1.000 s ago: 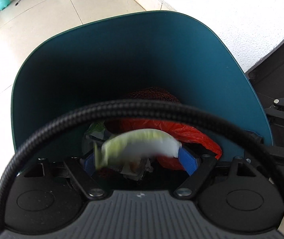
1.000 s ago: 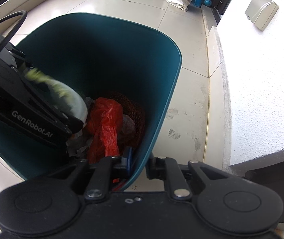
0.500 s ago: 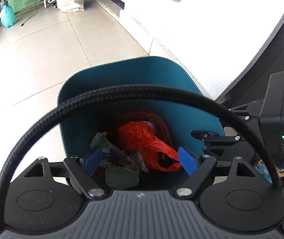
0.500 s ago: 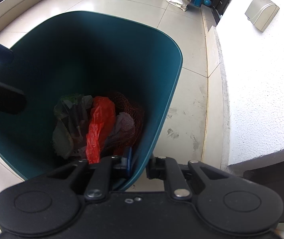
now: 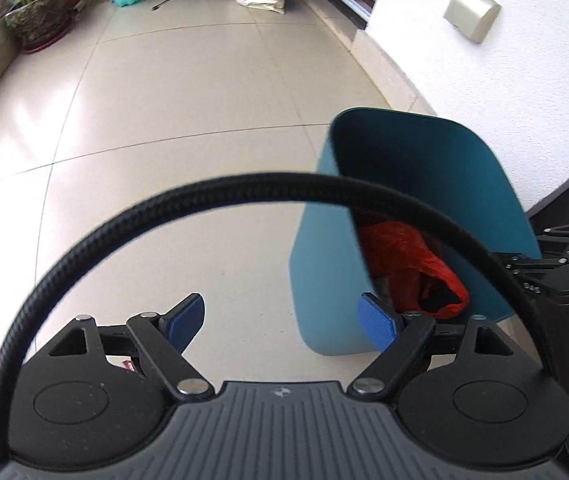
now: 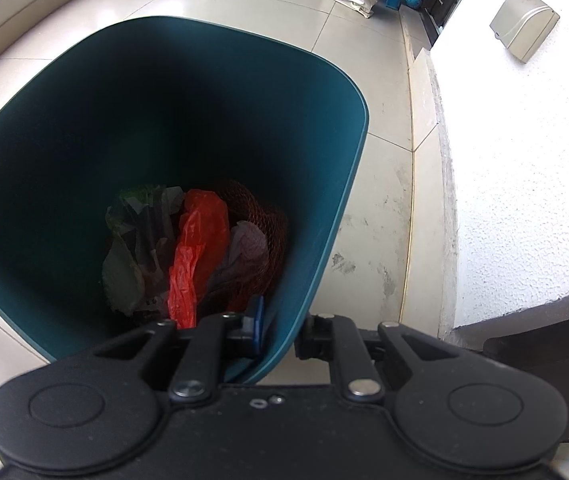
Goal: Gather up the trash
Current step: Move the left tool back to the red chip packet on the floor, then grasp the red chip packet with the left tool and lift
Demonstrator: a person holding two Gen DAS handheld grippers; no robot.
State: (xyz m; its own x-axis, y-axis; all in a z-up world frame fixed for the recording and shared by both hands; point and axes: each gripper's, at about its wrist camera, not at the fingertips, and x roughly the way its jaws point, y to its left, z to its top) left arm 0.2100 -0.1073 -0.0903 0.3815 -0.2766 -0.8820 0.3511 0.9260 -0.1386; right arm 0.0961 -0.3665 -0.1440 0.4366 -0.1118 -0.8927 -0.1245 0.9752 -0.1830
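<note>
1. The floor (image 5: 188,128) is pale tile, running along a white wall (image 6: 524,168).
2. The bin (image 6: 84,120), a teal one, stands on the floor right by the wall.
3. The right gripper (image 6: 280,330) is pinched onto the bin's near rim, one finger inside and one outside, so it's got hold of the bin.
4. The left gripper (image 5: 282,322) is spread wide with nothing in it, off to the bin's left.
5. The trash sits at the bottom of the bin: a red bag (image 6: 198,256), brown netting (image 6: 272,220) and a greenish wrapper (image 6: 124,264).
</note>
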